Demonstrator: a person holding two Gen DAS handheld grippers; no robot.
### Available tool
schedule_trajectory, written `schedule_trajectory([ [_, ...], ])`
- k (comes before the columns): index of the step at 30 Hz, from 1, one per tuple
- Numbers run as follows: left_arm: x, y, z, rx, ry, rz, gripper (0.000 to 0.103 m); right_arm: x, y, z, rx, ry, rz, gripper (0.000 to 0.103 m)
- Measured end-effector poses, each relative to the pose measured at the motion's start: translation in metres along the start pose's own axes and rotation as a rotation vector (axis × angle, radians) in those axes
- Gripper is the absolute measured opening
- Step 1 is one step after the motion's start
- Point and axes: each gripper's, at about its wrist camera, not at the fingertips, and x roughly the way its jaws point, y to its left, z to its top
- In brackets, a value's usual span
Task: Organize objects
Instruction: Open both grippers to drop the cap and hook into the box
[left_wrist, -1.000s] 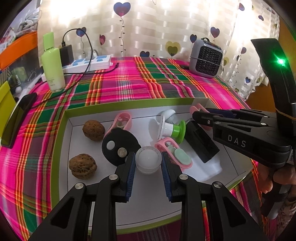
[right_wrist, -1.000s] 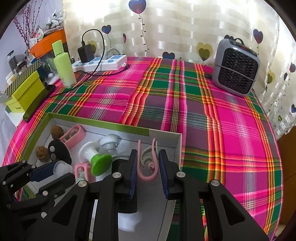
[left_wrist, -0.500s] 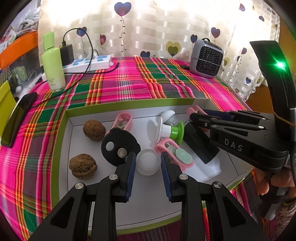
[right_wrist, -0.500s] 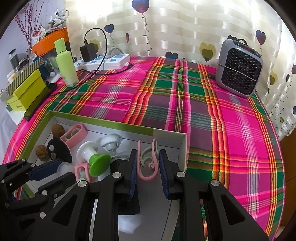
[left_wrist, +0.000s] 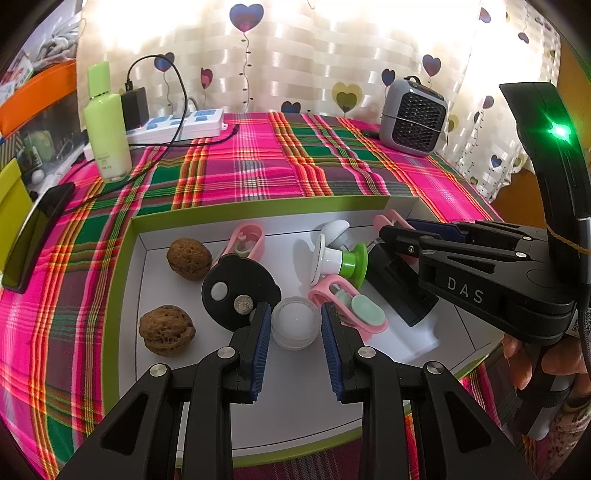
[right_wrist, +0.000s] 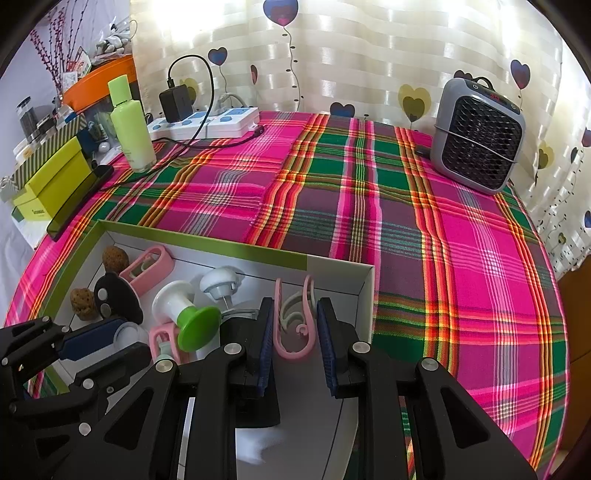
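A shallow white box with a green rim (left_wrist: 258, 208) lies on the plaid cloth. My left gripper (left_wrist: 294, 309) is shut on a small white round jar (left_wrist: 295, 325) near the box's front. Around the jar lie a black disc (left_wrist: 240, 288), two walnuts (left_wrist: 167, 329), a pink clip (left_wrist: 247, 242), a white and green spool (left_wrist: 338, 260), a pink clip with a mint pad (left_wrist: 351, 306) and a black block (left_wrist: 399, 291). My right gripper (right_wrist: 295, 306) is shut on a pink curled hook clip (right_wrist: 295, 328) in the box's far right corner (right_wrist: 365, 273).
At the back left of the cloth stand a pale green bottle (left_wrist: 107, 129) and a power strip (left_wrist: 181, 125) with a plugged charger. A grey heater (right_wrist: 476, 140) sits back right. A dark phone (left_wrist: 33, 236) and a yellow-green box (right_wrist: 51, 177) lie at the left edge.
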Motion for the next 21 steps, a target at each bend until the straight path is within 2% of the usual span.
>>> schedule_trajectory([
  [7, -0.0001, 0.0016, 0.0003, -0.006, -0.001, -0.005, 0.027, 0.0006, -0.0009, -0.0009, 0.006, 0.001, 0.006, 0.024],
  [12, -0.001, 0.0022, -0.0004, -0.011, -0.003, -0.004, 0.027, -0.002, -0.0021, -0.0013, 0.015, -0.009, 0.014, 0.035],
  [21, -0.0058, 0.0023, -0.0012, -0.014, -0.009, -0.002, 0.028, -0.0064, -0.0012, -0.0027, 0.021, -0.014, 0.01, 0.035],
])
